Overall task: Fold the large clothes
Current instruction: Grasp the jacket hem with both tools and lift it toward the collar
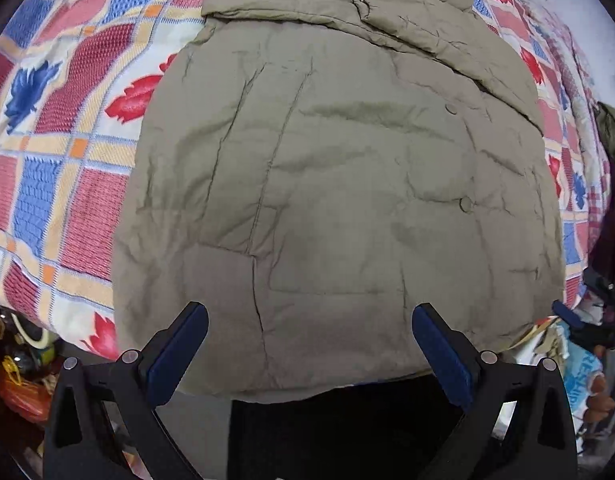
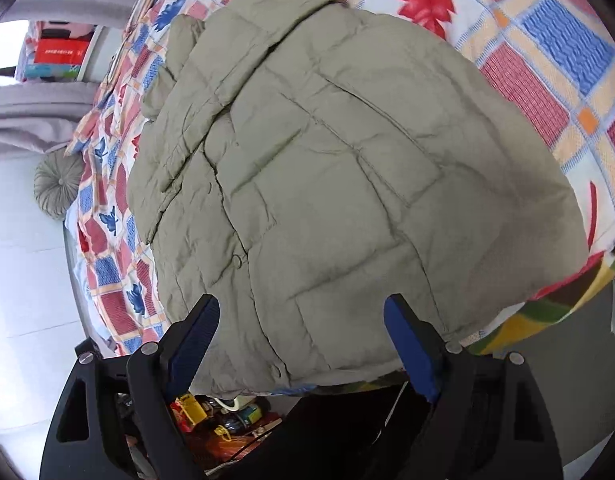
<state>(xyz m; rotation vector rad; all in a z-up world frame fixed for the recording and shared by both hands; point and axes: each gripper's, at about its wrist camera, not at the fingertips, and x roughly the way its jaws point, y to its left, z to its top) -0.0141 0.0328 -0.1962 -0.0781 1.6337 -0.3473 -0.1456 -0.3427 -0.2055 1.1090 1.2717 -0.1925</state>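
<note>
The olive-green quilted jacket (image 1: 327, 184) lies folded into a squarish bundle on the bed, its near hem hanging slightly over the bed's edge. Its padded shell is stitched into large rectangular panels and is heavily creased; two round snap buttons (image 1: 465, 204) sit along the placket on the right side of the left wrist view, and a folded-over part, possibly a sleeve or collar, lies across the far end (image 1: 407, 4). In the right wrist view the same jacket (image 2: 339, 168) shows its grid of quilting, with a snap near the near-left edge and layered folds stacked toward the far left. The left gripper (image 1: 309, 350) hangs above the near hem with its blue-padded jaws spread wide, nothing between them and no contact with the fabric. The right gripper (image 2: 301, 344) likewise stands wide apart over the near edge, gripping nothing. Under the jacket is a bedspread (image 1: 67, 152) patterned in red, blue and cream checks with red and blue leaf motifs. A multicoloured blanket edge (image 2: 547, 312) shows at the bed's near-right corner. Beside the bed are a pale tiled floor (image 2: 23, 272), a round grey pleated cushion (image 2: 57, 184), grey curtains (image 2: 35, 104), and clutter of bags and packaging (image 2: 211, 412) below the bed's edge.
</note>
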